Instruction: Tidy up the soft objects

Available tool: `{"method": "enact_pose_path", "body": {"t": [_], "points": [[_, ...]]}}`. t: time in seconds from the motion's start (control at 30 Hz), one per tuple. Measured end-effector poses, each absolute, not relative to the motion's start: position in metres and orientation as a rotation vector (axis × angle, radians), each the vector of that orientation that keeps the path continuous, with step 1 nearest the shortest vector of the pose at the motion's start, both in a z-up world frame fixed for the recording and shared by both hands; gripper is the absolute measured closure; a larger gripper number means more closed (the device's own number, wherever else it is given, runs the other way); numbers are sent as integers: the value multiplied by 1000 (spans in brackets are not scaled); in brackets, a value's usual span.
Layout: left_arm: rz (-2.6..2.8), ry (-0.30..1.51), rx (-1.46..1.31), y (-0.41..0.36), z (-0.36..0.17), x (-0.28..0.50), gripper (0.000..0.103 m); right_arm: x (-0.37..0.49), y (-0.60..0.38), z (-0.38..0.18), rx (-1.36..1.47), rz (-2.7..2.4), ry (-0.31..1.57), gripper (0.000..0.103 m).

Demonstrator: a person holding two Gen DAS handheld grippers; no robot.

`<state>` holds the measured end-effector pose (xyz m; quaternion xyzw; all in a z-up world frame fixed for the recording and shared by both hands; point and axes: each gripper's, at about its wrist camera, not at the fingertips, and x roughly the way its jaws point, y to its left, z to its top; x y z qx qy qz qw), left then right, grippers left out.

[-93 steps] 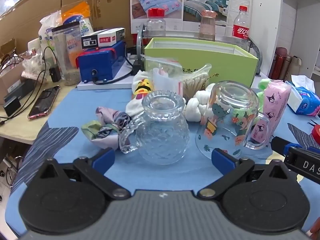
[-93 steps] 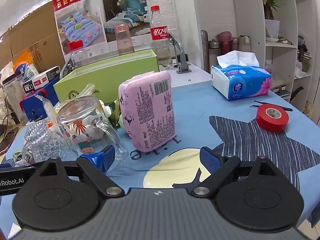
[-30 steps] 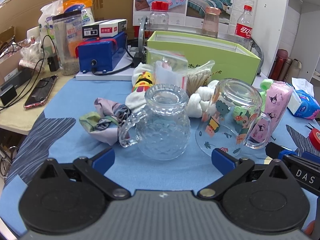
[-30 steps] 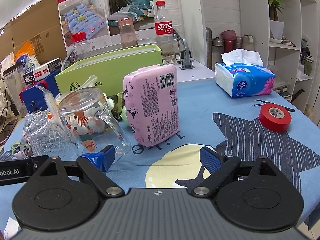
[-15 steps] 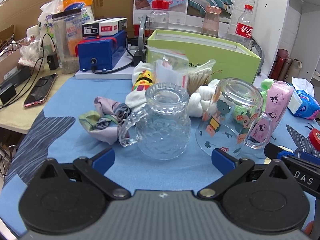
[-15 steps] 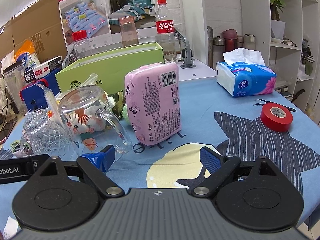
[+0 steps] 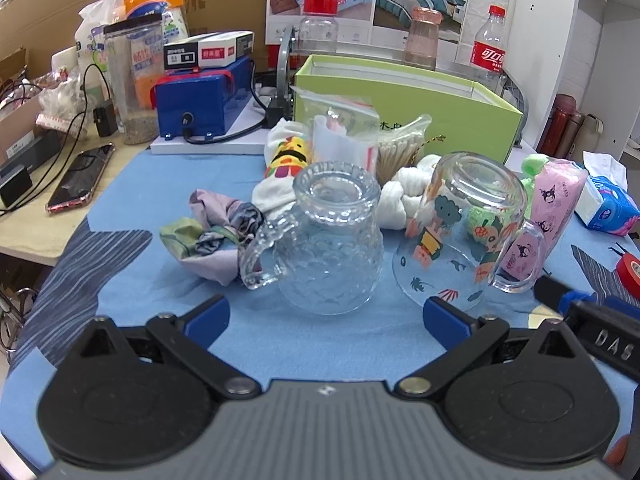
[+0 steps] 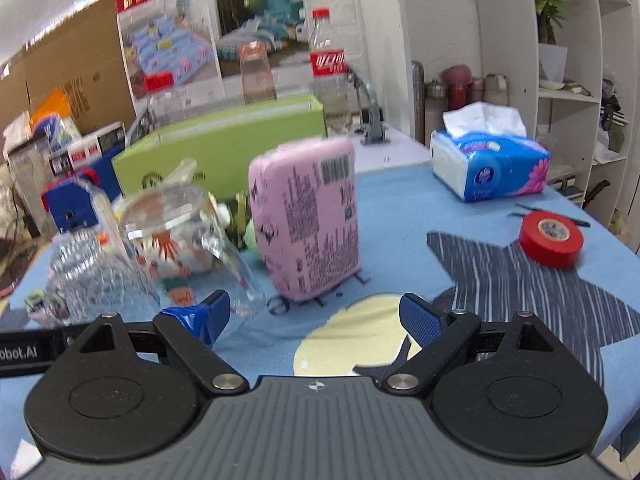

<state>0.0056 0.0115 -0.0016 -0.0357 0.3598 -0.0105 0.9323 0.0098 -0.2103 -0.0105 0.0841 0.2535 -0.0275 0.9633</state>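
Note:
A pink tissue pack (image 8: 306,220) stands upright on the blue cloth, just ahead of my open right gripper (image 8: 314,314); the same pink pack (image 7: 554,204) shows at the right of the left wrist view. A crumpled patterned cloth (image 7: 212,236), a white sock with a yellow figure (image 7: 282,172), a white knotted soft toy (image 7: 400,196) and a green plush (image 7: 536,164) lie behind two glass mugs. My left gripper (image 7: 326,316) is open, close in front of the textured mug (image 7: 328,244), holding nothing.
An inverted printed glass mug (image 7: 468,224) sits beside the textured one. A green box (image 7: 404,108) stands behind the pile. A blue tissue pack (image 8: 492,166) and red tape roll (image 8: 552,238) lie right. A phone (image 7: 80,184), blue device (image 7: 196,96) and bottles line the far edge.
The right wrist view has blurred and shifted, so the right gripper is moving slightly toward the pink pack. The left gripper has barely moved. Both stay open.

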Motion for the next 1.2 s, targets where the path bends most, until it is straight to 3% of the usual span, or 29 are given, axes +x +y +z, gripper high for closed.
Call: {"method": "enact_pose_path", "body": {"t": [0.17,0.43,0.8,1.2], "points": [[-11,680,-90,32,28,3,0,11,-225,15,248,-20,391,24],[87,622,-125,61,57,25,0,58,-224,14,205,-3,479,24],[230,674,-190,118,46,45,1,22,-312,-17,339,-252,543,24],[166,819,-29,128,2,43,1,46,-286,-23,374,-67,599,24]]}}
